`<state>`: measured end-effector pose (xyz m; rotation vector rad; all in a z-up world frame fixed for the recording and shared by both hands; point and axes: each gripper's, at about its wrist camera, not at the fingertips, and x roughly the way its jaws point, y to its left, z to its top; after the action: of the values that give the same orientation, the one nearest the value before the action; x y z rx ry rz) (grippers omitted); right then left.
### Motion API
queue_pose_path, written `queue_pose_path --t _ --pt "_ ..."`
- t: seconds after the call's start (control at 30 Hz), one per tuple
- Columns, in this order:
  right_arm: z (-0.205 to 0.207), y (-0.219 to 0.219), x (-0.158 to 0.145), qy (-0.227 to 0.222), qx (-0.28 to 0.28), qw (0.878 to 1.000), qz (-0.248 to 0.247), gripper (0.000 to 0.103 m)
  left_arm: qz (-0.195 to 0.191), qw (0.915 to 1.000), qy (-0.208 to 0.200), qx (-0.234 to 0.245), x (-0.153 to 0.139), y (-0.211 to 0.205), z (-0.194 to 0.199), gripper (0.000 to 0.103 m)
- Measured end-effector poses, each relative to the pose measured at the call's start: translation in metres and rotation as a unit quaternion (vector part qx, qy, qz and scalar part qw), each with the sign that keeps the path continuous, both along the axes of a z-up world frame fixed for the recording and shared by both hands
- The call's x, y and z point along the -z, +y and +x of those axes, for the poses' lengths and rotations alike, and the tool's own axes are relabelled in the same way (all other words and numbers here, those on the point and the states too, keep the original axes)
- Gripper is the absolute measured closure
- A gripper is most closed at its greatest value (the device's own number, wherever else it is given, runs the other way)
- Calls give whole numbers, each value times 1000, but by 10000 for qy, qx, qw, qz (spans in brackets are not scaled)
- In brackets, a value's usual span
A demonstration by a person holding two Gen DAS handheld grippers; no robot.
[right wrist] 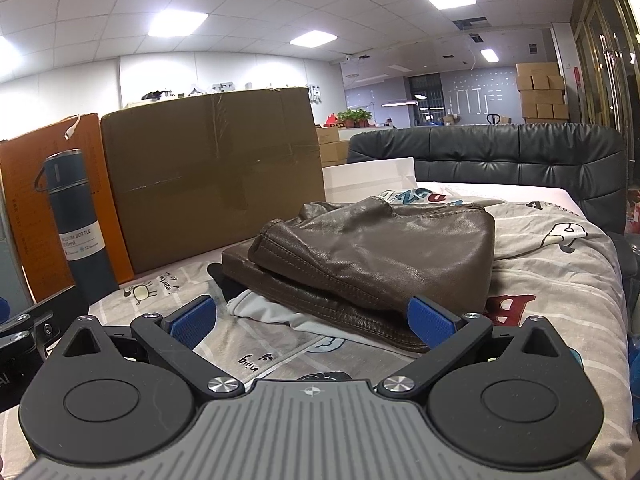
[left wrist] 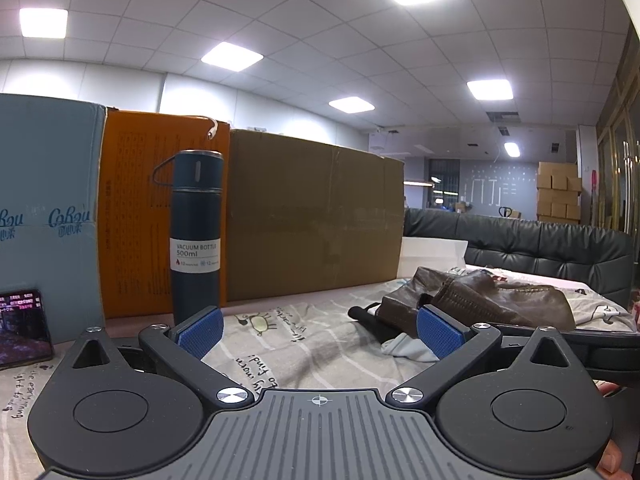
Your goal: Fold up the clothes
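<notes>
A brown leather jacket (right wrist: 376, 252) lies folded in a thick bundle on the printed sheet (right wrist: 552, 280), with a pale garment (right wrist: 272, 312) poking out beneath its near-left edge. My right gripper (right wrist: 312, 322) is open just in front of the bundle, its right blue pad (right wrist: 430, 320) close to the jacket's lower hem. In the left wrist view the same jacket (left wrist: 480, 300) sits to the front right. My left gripper (left wrist: 320, 332) is open over bare sheet (left wrist: 304, 344), nothing between its blue pads (left wrist: 202, 332).
A dark vacuum bottle (left wrist: 197, 236) stands at the left before an orange box (left wrist: 132, 216), a brown carton (left wrist: 316, 216) and a blue box (left wrist: 44, 216). A lit phone (left wrist: 22, 326) leans at far left. A black leather headboard (right wrist: 500, 164) closes off the far side.
</notes>
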<state>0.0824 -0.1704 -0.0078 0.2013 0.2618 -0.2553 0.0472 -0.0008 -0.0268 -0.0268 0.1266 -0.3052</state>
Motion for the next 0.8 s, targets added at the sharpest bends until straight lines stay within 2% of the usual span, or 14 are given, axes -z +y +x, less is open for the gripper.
queue_pose_path --t 0.8 --pt "1 0 1 53 -52 10000 17 0 27 10000 -17 16 -1 0 -2 0"
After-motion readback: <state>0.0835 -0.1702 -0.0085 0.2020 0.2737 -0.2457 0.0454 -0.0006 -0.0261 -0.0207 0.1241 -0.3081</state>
